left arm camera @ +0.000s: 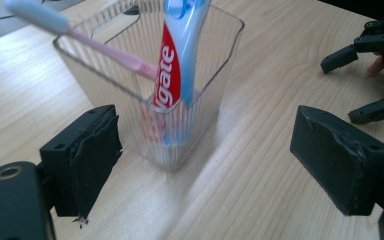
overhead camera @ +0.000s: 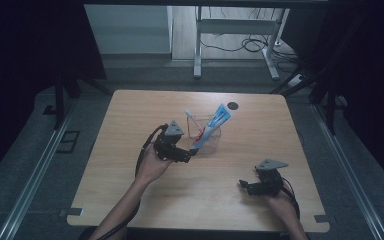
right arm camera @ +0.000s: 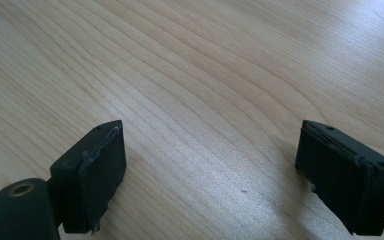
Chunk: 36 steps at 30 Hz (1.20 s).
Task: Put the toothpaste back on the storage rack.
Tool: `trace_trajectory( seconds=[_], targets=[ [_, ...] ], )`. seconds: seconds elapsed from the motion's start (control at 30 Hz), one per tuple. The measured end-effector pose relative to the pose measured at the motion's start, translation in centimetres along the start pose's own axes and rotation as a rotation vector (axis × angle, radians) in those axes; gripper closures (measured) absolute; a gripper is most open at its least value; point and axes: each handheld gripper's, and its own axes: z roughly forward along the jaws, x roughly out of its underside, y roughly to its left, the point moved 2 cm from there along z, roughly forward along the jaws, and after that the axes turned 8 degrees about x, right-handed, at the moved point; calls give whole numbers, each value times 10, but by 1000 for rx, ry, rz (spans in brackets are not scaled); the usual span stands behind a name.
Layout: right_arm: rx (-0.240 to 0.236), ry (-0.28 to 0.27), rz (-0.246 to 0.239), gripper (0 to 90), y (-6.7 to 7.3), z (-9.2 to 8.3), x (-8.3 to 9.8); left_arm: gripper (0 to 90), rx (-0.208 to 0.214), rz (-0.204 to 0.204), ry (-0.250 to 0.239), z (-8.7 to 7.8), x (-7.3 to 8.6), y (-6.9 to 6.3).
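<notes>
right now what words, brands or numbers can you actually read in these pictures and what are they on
"olgate": white letters running up the red band of the toothpaste tube that stands in the clear cup; the first letter of the brand is hidden low in the cup.
In the high view the tube's print is too small to read.
Toothbrush, table, left tongs and right tongs: no readable text.

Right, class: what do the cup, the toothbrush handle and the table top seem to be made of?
Cup: clear, ribbed, glossy, probably hard plastic; the tube shows through it.
Toothbrush handle: pink, smooth, translucent-looking, likely plastic.
Table top: pale wood grain with a soft sheen, wood or wood-look laminate; the pictures leave that open.
</notes>
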Motion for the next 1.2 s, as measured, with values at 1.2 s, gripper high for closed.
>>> trace_trajectory(
  seconds=[1.2],
  targets=[
    [1,2,5,124,0,0,0,128,-62,-80,28,-25,88,-1]
  ],
)
